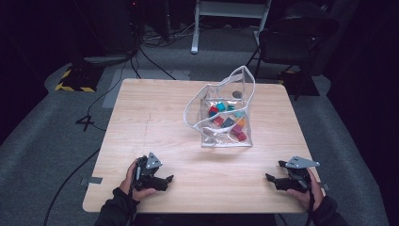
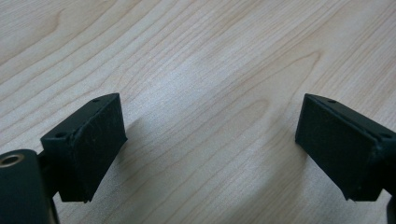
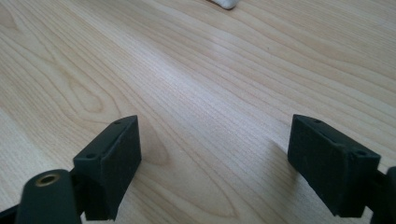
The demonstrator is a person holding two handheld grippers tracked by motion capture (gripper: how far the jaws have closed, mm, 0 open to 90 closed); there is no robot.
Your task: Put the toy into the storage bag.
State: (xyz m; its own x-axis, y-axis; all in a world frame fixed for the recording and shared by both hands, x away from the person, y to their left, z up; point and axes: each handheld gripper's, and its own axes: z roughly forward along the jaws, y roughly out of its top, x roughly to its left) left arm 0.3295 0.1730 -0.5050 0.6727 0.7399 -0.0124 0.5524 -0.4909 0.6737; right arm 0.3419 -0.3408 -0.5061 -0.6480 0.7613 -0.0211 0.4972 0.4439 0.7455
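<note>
The clear bag (image 1: 221, 113) sits toward the far right of the desk (image 1: 155, 122), its white-edged mouth propped open and tilted up, probably so the small coloured blocks (image 1: 228, 121) heaped in its bottom can be reached from above. It stands well apart from both hands, which rest at the near edge, as if at a ready pose. The left claw (image 1: 165, 179) lies low on the wood, jaws apart and empty; the right claw (image 1: 275, 172) likewise has its jaws spread with nothing between them.

Lab or studio – dark room, floor cables (image 1: 141, 52), hazard tape (image 1: 70, 84)
</note>
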